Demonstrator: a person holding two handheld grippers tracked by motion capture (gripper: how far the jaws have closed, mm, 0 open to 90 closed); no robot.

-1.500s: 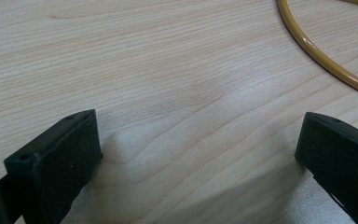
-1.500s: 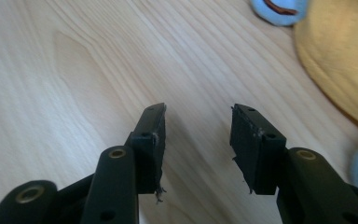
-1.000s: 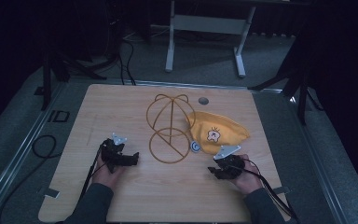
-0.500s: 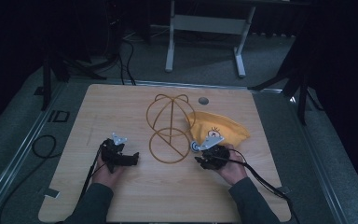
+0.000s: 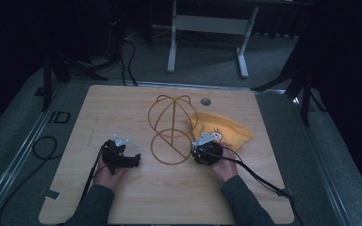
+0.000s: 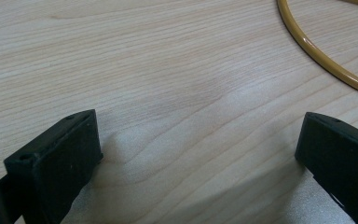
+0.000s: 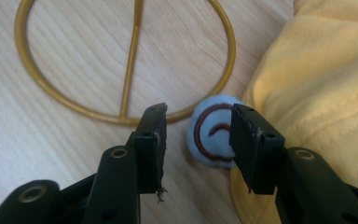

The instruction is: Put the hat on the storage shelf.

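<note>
Between the right gripper's [image 7: 198,144] fingers, an unlettered white-and-brown patch [image 7: 212,135].

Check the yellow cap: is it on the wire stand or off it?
Off. The yellow cap lies slumped on the table beside the wire stand, whose dome is bare.
</note>
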